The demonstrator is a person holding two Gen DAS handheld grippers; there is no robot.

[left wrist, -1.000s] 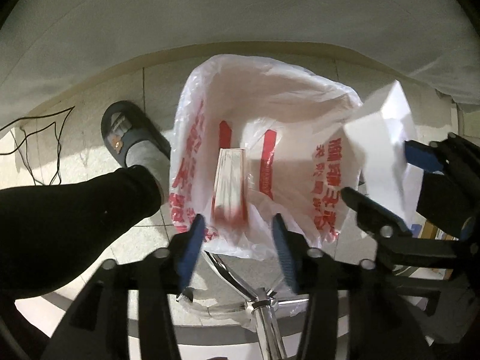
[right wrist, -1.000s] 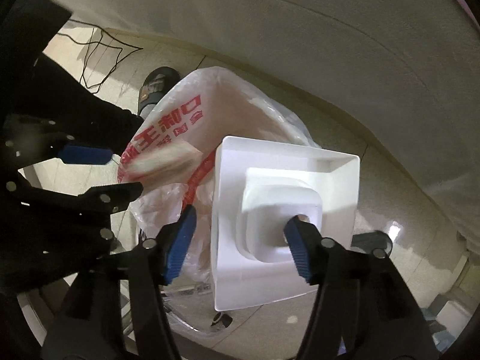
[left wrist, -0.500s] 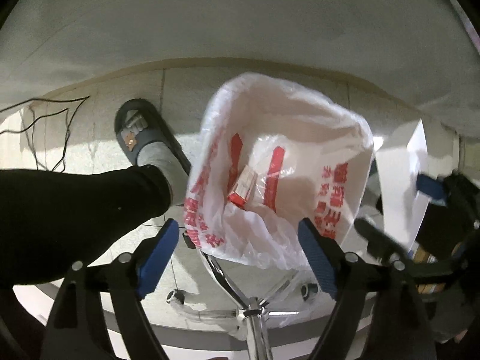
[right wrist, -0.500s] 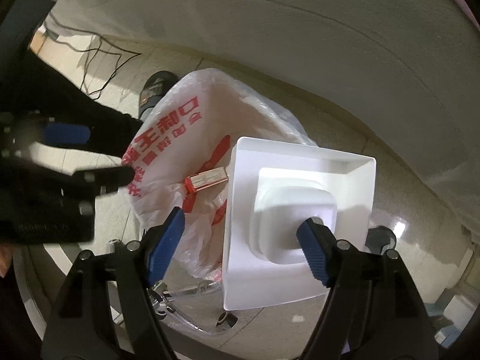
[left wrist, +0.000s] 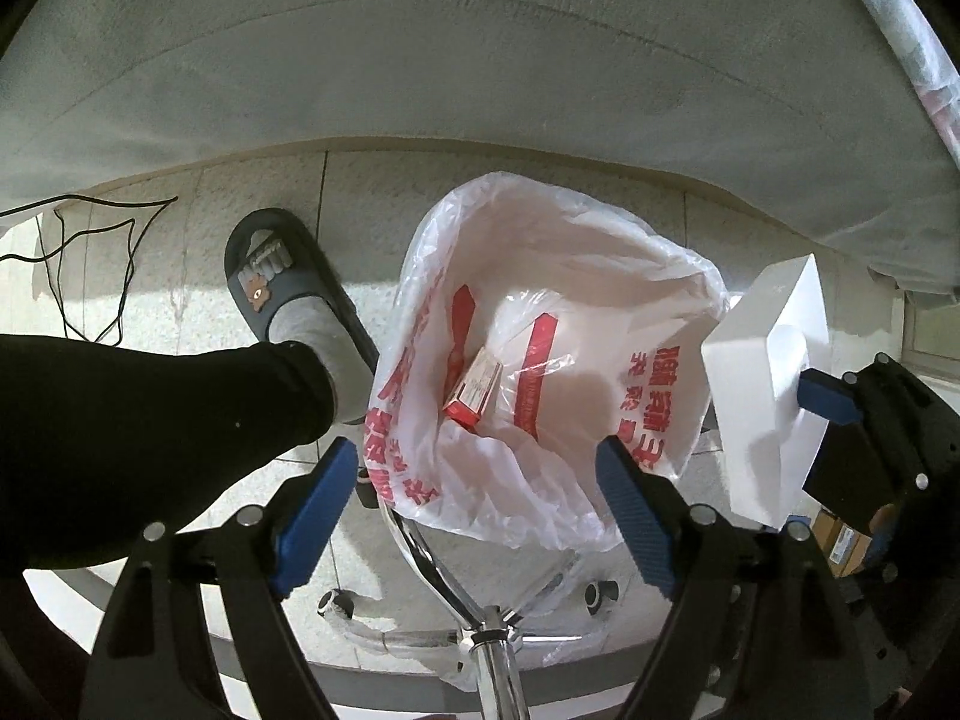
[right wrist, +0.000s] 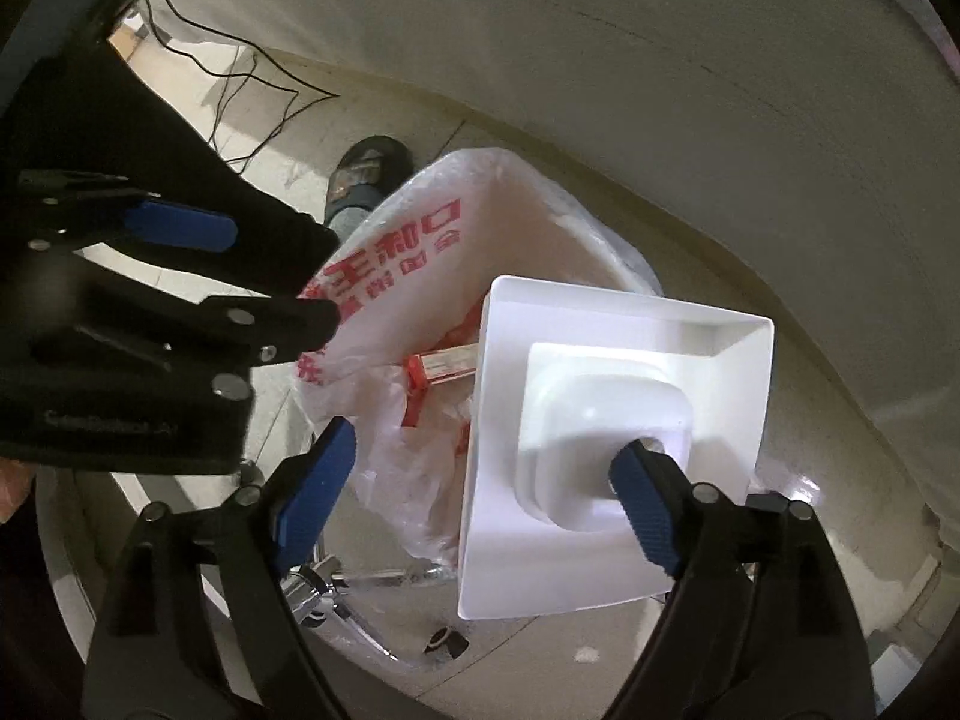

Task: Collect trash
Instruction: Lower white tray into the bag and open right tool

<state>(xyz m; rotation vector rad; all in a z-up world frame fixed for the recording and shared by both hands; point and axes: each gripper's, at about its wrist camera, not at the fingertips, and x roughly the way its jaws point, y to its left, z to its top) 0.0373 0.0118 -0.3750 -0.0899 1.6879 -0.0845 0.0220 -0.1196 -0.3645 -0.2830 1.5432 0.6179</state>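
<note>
1. You have one white plastic bag (left wrist: 558,354) with red print, its mouth open below both grippers; it hangs on a chrome chair base (left wrist: 492,648).
2. One red and white carton (left wrist: 474,387) lies inside the bag, near the bottom, tilted on the folds of plastic. From the right wrist view the same carton (right wrist: 447,363) shows just left of the tray edge.
3. You hold one white tray (right wrist: 606,438), tilted on edge, at the right rim of the bag. Your right gripper (right wrist: 480,498) has its jaws spread wide; the right finger presses the raised middle of the tray, while the left finger stands free over the bag. I cannot tell what bears on the tray's far side.
4. Your left gripper (left wrist: 474,510) is released, jaws wide apart and holding nothing, above the bag's near rim.
5. Around you: one foot in a dark slipper (left wrist: 288,276) just left of the bag, one black cable (left wrist: 90,258) on the tiled floor (left wrist: 252,222), and a grey cloth (left wrist: 420,60) beyond.
</note>
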